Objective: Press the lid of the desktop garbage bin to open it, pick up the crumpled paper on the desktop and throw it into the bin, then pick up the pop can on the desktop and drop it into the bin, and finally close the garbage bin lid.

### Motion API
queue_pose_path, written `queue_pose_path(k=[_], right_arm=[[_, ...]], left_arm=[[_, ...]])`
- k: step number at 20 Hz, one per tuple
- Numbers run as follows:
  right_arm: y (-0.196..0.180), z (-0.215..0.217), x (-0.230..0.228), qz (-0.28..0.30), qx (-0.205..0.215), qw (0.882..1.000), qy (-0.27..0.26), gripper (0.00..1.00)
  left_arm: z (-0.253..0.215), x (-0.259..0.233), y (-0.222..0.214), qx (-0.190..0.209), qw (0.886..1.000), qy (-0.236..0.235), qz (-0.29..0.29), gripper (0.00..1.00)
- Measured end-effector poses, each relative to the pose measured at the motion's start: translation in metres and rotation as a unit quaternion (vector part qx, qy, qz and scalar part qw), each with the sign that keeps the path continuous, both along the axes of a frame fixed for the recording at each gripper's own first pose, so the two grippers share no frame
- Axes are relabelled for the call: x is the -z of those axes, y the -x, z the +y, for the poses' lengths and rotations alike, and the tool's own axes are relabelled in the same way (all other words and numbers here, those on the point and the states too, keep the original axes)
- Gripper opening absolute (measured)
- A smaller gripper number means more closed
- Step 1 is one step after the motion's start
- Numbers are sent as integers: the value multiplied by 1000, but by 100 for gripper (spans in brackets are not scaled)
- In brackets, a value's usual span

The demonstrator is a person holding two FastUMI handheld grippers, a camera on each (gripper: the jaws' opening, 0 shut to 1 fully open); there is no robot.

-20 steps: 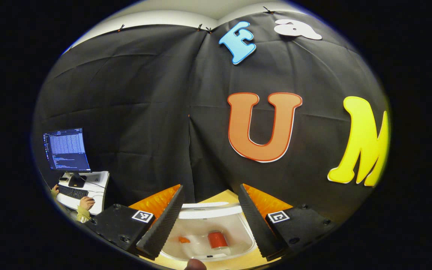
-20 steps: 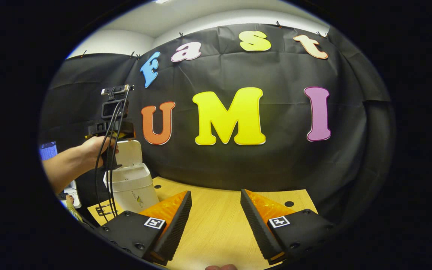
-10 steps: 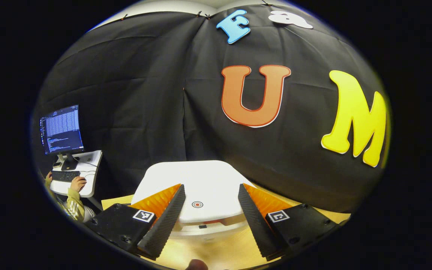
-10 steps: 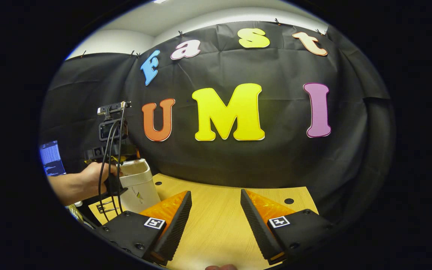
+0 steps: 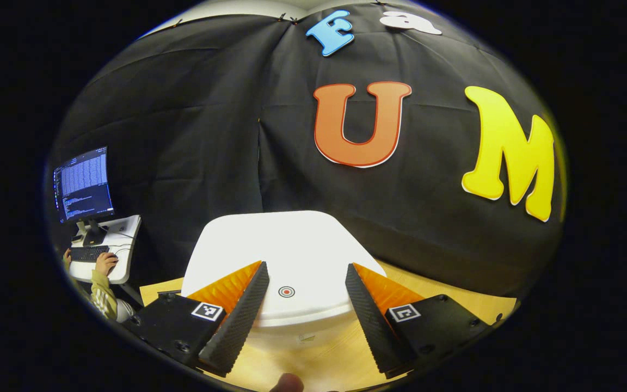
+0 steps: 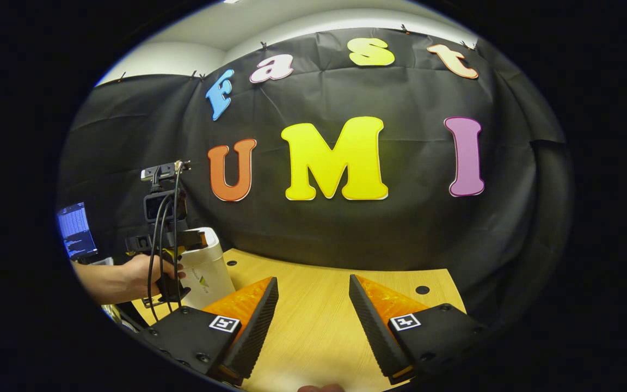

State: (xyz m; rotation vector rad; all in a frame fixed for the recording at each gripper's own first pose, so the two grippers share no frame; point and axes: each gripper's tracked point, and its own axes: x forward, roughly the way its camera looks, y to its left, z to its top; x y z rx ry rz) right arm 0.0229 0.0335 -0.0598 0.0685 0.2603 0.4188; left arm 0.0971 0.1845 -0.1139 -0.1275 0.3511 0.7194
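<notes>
One bin [image 5: 286, 261], lid [image 5: 283, 247] down, two hand-held grippers spread

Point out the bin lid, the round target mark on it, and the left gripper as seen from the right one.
bin lid [image 5: 270, 239], left gripper view, on its bare white top.
target mark [image 5: 286, 292], left gripper view, on its centre.
left gripper [image 6: 188, 239], right gripper view, by its fingertips over the bin.

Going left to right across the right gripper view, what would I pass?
Glowing computer monitor → person's hand holding the left gripper → white plastic garbage bin → light wooden desktop, with the right gripper open over it.
</notes>
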Motion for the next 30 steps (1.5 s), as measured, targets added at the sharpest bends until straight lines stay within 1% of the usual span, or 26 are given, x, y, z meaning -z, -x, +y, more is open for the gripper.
queue_pose_path(k=[1,5,7,8,11,12,13,14,16,17,20,21,25,27,30], right_arm=[[1,2,2,2,-1,1000,0,84],[1,6,5,1,-7,1000,4,84],[-1,8,3,-2,-5,1000,5,84],[-2,8,2,-3,-3,1000,2,85],[-4,6,-3,-10,4,1000,1,85],[-4,5,-4,-11,7,1000,1,85],[-4,4,-6,-13,11,1000,1,85],[-4,3,-8,-17,16,1000,0,85],[-5,-1,-15,-26,29,999,0,85],[-4,-2,-17,-30,37,999,1,85],[-3,-11,-24,-40,65,997,7,83],[0,-12,-25,-43,72,996,6,85],[10,-17,-28,-51,92,994,5,84],[14,-21,-29,-55,103,993,7,84],[20,-27,-27,-59,119,991,12,84]], left_arm=[[2,-2,-2,4,1000,-14,0,94],[1,-1,0,6,999,-30,-19,94],[2,-10,-4,13,998,-55,-23,94],[3,-10,-4,17,998,-56,-21,93],[2,-20,-1,36,997,-52,-37,93],[-2,-31,-2,50,996,-57,-48,93],[-10,-43,-5,72,994,-60,-62,93],[-25,-53,-19,95,991,-65,-73,92],[-49,-70,-19,140,983,-70,-92,92],[-50,-75,0,163,979,-70,-98,92],[-79,-89,14,232,963,-63,-120,92],[-89,-94,18,251,958,-61,-123,92],[-126,-101,32,313,938,-61,-138,92],[-136,-103,39,335,930,-78,-133,92],[-163,-96,53,379,912,-79,-135,92]])
